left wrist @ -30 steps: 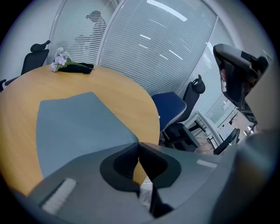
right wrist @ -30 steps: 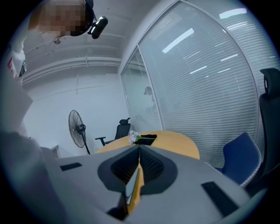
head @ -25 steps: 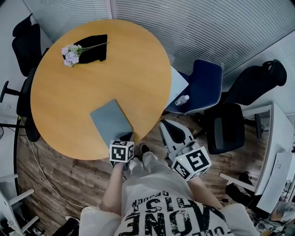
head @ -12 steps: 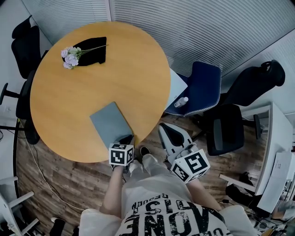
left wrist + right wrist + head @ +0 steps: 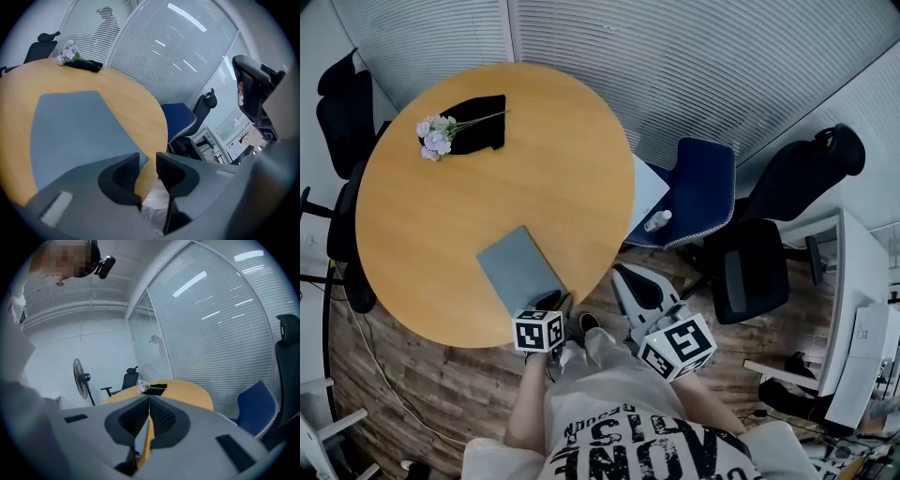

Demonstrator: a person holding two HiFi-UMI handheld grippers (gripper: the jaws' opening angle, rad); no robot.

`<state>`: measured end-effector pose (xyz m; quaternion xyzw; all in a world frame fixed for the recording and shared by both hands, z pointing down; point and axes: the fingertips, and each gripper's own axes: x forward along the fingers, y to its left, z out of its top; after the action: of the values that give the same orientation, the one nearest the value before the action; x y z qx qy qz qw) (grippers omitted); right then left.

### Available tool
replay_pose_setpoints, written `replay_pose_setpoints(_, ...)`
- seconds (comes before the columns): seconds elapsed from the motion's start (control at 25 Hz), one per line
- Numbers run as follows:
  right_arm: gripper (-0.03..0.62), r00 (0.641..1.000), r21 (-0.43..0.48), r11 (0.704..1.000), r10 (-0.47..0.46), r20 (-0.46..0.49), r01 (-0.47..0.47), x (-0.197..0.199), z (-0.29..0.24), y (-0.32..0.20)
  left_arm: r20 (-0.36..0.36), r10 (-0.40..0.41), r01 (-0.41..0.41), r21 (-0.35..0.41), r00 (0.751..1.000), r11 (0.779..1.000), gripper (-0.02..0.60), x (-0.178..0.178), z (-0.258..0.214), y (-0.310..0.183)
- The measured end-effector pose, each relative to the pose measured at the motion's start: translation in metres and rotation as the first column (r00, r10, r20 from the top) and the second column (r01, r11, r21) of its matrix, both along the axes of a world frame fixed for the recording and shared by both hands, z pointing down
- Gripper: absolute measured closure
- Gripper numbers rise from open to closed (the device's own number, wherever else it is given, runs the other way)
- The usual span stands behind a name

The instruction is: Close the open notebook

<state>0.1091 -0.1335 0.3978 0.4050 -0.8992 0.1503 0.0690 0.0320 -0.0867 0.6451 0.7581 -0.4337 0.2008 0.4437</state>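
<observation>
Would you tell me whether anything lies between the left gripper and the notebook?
Nothing visible does. The left gripper, jaws just opened and clamping nothing, sits at a corner of the notebook; the flowers lie far off.

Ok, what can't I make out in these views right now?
- Head view: the notebook's near corner, under the left gripper.
- Left gripper view: its near edge, behind the fingers, which have just been opening with nothing between them.
- Head view: the dark item under the flowers, too small to identify.
</observation>
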Motion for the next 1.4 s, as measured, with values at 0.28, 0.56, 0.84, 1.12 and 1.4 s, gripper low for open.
replay_pose_setpoints(0.28, 0.582, 1.000, 0.009, 1.000, 0.012, 0.003, -0.012, 0.003, -0.004, 0.002, -0.013, -0.016, 0.015, -0.005, 1.000, 1.000, 0.480, 0.001, 0.000, -0.002)
replay_pose_setpoints(0.56, 0.582, 1.000, 0.005, 1.000, 0.017, -0.004, -0.017, 0.001, -0.003, 0.004, -0.007, -0.060, 0.060, -0.006, 0.998, 0.998, 0.525, -0.008, 0.003, -0.004)
replay_pose_setpoints(0.84, 0.582, 1.000, 0.001, 1.000, 0.021, -0.007, -0.021, 0.002, -0.001, 0.004, 0.061, -0.049, 0.049, 0.007, 0.997, 0.999, 0.569, -0.010, 0.006, -0.004)
replay_pose_setpoints(1.12, 0.582, 1.000, -0.004, 1.000, 0.012, -0.008, -0.012, -0.001, 0.001, 0.002, 0.099, -0.045, 0.044, 0.008, 0.994, 0.999, 0.571, -0.010, 0.006, -0.005)
replay_pose_setpoints(1.4, 0.582, 1.000, -0.005, 1.000, -0.004, -0.005, 0.004, -0.006, 0.002, 0.002, 0.120, -0.084, 0.072, 0.104, 0.989, 0.992, 0.571, -0.017, -0.017, -0.018)
